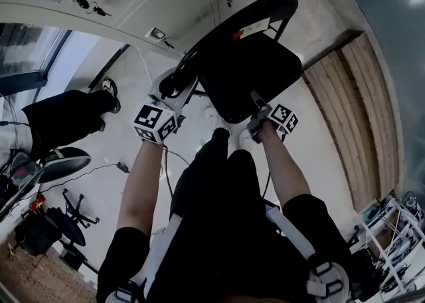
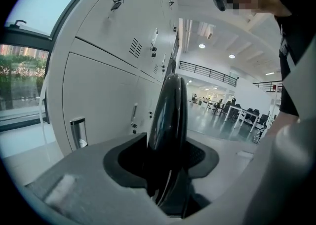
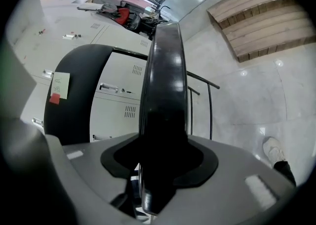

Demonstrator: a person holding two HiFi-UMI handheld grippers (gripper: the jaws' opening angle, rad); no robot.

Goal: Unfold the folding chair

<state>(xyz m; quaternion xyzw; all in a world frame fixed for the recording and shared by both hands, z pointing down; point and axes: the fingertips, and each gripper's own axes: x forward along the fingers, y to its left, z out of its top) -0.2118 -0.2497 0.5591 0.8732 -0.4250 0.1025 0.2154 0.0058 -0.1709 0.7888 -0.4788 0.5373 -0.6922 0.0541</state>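
Two grips on one folding chair (image 1: pixel 247 69), which stands beside the lockers (image 1: pixel 133 2). My left gripper (image 1: pixel 174 88) is clamped on the backrest (image 2: pixel 168 115) edge to steady the frame — my right gripper (image 1: pixel 256 107) bites the seat (image 3: pixel 160 95) rim, ready, I'd judge, to press it flat.

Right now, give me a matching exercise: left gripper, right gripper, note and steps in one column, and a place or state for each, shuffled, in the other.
1 left gripper
2 right gripper
3 note
4 steps

a wooden, far right in the head view
b shut on the seat
c stuck on the backrest
d shut on the backrest's end

Pairs: 1-d, 2-b, 3-c, 4-a
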